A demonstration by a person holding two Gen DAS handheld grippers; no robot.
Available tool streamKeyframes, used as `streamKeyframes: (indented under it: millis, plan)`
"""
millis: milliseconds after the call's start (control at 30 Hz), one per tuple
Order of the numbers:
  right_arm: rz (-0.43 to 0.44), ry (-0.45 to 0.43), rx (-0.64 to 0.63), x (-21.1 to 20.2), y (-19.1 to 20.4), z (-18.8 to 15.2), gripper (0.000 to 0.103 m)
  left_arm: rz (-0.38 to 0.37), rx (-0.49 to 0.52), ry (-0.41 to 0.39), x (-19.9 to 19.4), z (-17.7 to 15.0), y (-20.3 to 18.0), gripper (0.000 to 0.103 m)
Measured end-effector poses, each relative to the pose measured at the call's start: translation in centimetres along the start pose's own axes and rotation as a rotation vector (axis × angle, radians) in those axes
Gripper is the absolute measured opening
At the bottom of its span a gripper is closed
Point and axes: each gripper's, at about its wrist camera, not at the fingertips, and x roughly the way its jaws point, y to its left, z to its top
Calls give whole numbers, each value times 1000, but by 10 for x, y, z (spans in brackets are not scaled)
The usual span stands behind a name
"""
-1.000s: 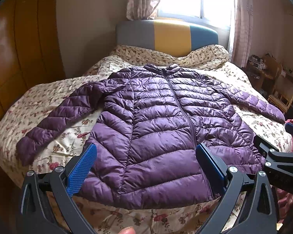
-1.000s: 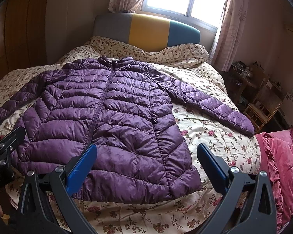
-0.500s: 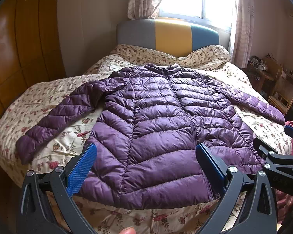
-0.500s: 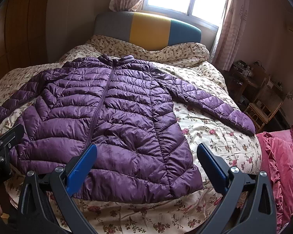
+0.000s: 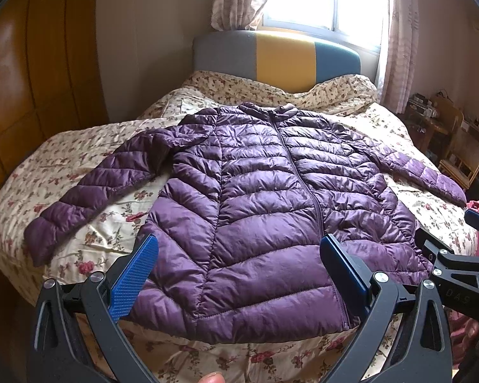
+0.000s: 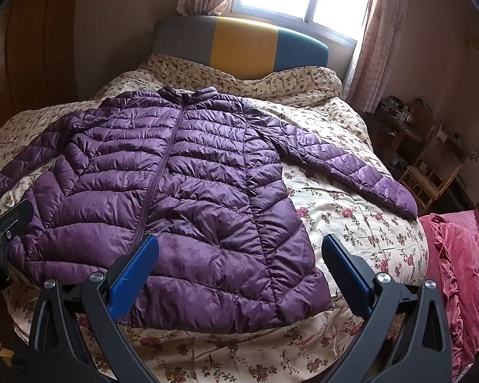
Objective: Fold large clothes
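Since a second ago both cameras have eased slightly back and up from the bed; the jacket itself has not moved and nothing has been gripped.

A purple quilted jacket (image 5: 271, 198) lies flat, front up and zipped, in the middle of a bed (image 5: 79, 140) covered in a cream floral spread. Its collar points toward the striped headboard (image 5: 281, 60) and its hem lies near the foot of the bed, closest to the cameras. Both sleeves are spread out to the sides: the left sleeve (image 5: 89, 188) angles down toward the left edge of the bed, the right sleeve (image 6: 351, 166) stretches toward the right edge, near a pink blanket (image 6: 459, 261) heaped beside the bed.

The left gripper (image 5: 236, 271) hangs above the hem near the jacket's left side, its blue fingers wide apart and holding nothing. The right gripper (image 6: 236, 271) hangs above the hem's right corner, its fingers likewise spread wide and empty. Neither touches the fabric. A fingertip of the person shows at the bottom edge of the left view.

The folding appears not to have begun. The jacket looks laid out and smoothed, ready to work on, but no sleeve is turned in and no part of the body is doubled over. All of the folding seems left to do: probably bringing the sleeves across the front, then folding the body up.
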Motion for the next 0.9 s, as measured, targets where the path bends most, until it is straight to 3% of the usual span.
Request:
streamKeyframes:
  millis: [500, 900]
  plan:
    - [-26, 32, 21, 21, -9, 8, 101, -34, -22, 22, 17, 1, 5, 100]
    - [-83, 110, 49, 83, -47, 24, 101, -60, -38, 100, 65, 25, 13, 100]
